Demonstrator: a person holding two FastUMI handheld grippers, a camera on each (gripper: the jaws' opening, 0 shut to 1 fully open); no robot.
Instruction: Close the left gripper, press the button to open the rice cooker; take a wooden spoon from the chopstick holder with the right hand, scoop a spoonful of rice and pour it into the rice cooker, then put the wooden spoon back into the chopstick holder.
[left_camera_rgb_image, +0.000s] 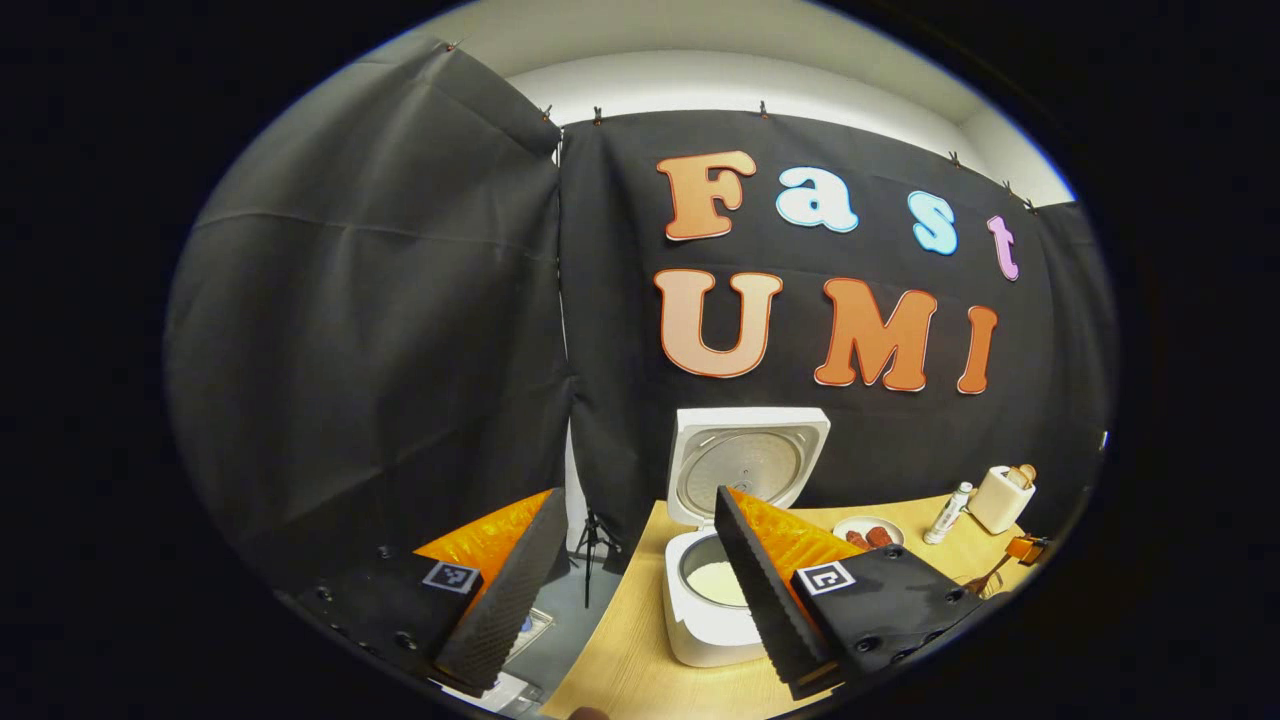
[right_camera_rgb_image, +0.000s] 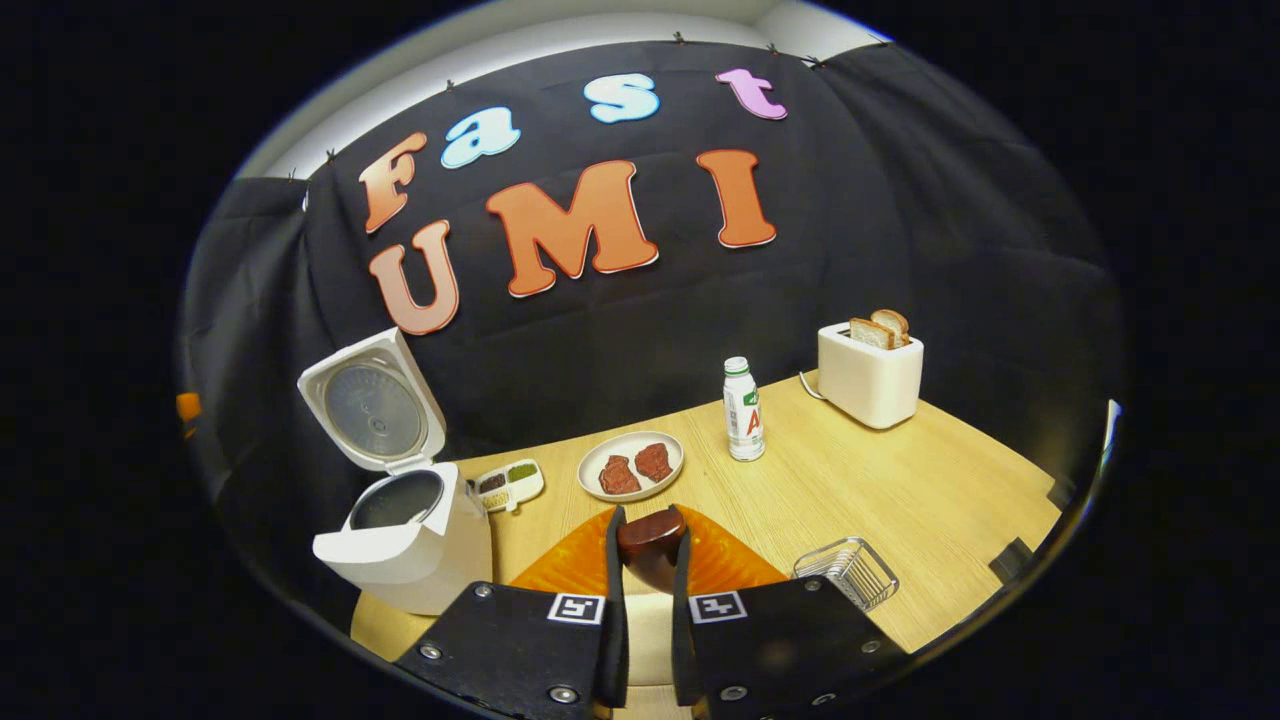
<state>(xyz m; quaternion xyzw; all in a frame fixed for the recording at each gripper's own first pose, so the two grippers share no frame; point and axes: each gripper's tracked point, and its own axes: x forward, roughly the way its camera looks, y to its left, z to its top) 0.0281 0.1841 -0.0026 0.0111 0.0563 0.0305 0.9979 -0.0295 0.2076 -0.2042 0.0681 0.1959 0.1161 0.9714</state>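
Table (right_camera_rgb_image: 850, 490) is pale wood-grain, pretty matt. Cooker (right_camera_rgb_image: 410, 555) looks like smooth white plastic, with a dull metal plate inside its lid (right_camera_rgb_image: 375, 410). Spoon (right_camera_rgb_image: 650, 535) is dark glossy wood. Wire basket (right_camera_rgb_image: 845, 570) is shiny metal. The wall (right_camera_rgb_image: 900, 220) is matt black cloth.

The pale wooden table (right_camera_rgb_image: 880, 490) carries a white rice cooker (right_camera_rgb_image: 415, 545) with lid raised at nine o'clock, a white divided dish (right_camera_rgb_image: 510, 484), an oval plate (right_camera_rgb_image: 631, 465), a small bottle (right_camera_rgb_image: 742, 410), a white toaster (right_camera_rgb_image: 868, 375) at two o'clock, and a wire basket (right_camera_rgb_image: 846, 571) at five.
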